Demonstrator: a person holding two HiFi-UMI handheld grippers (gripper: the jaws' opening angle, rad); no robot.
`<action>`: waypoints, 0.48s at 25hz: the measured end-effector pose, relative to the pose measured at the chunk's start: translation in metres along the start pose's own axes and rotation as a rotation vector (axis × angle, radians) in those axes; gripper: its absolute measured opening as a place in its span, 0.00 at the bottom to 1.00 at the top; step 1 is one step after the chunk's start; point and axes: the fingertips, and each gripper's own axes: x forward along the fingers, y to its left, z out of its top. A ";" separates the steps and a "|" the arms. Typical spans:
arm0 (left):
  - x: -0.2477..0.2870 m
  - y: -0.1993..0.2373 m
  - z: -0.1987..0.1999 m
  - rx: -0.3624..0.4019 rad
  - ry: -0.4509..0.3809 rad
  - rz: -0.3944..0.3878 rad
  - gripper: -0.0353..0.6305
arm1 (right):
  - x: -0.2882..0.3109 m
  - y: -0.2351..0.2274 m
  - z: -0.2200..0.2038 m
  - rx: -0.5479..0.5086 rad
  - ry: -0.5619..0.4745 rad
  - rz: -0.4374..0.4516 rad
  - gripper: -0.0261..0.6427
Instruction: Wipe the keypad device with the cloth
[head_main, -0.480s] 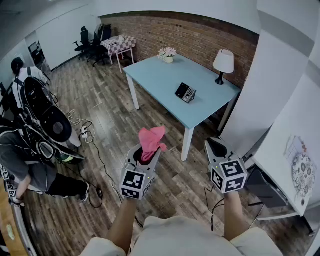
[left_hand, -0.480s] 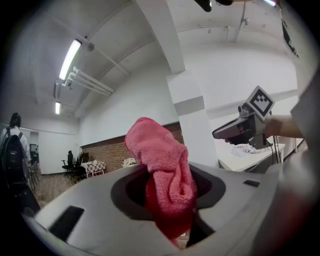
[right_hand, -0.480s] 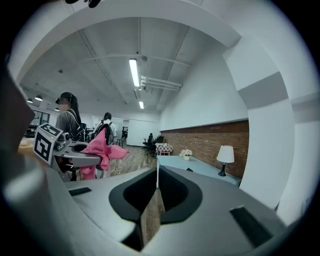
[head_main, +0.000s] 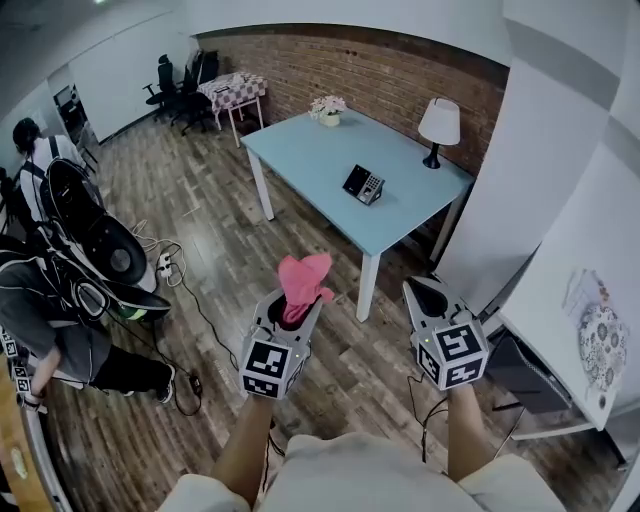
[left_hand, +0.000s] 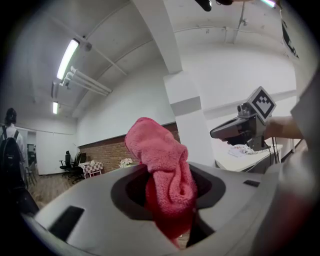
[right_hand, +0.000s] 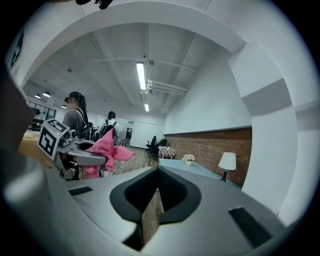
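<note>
L tongs (head_main: 296, 312) clamped on pink cloth (head_main: 302, 278); R tongs (head_main: 432, 292) closed, empty. Keypad (head_main: 363, 184) on blue bench (head_main: 320, 150), well apart from both.

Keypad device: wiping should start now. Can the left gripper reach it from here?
Probably not. The left gripper, shut on the cloth, hangs over the floor short of the table, with the keypad device further in on it. Nothing blocks the way; stepping closer should do.

Left tongs (left_hand: 170, 210) clamp the pink cloth (left_hand: 162, 172).
</note>
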 end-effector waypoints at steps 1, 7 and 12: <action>0.001 -0.002 0.001 0.000 0.001 -0.001 0.34 | 0.000 0.001 -0.001 -0.030 0.008 0.001 0.07; 0.008 -0.027 0.003 -0.001 0.020 -0.009 0.34 | -0.011 0.005 -0.007 -0.021 0.010 0.068 0.07; 0.014 -0.048 -0.003 -0.023 0.029 -0.004 0.34 | -0.021 -0.006 -0.025 -0.070 0.027 0.037 0.06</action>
